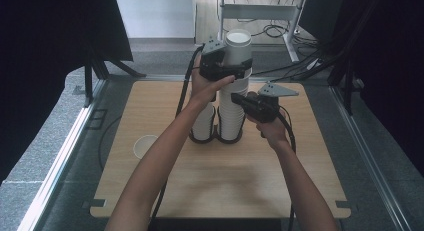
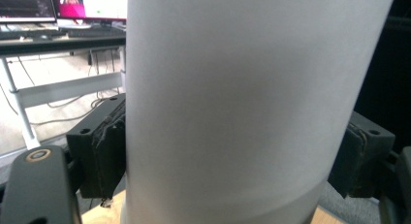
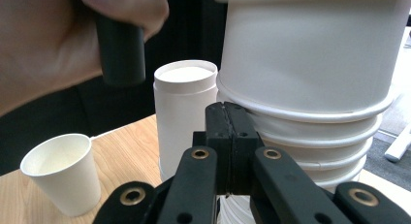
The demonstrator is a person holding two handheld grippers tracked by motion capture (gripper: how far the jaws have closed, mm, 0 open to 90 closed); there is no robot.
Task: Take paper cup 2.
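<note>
Top cup (image 2: 242, 103) cropped at frame edges, rim and base unseen

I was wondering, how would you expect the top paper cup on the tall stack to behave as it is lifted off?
The top cup looks thin-walled, so it is probably light and may dent under the left gripper, whose pads press its sides. It sits nested in the tall stack, so it might stick and drag cups below. The stack is narrow and could tip.
</note>
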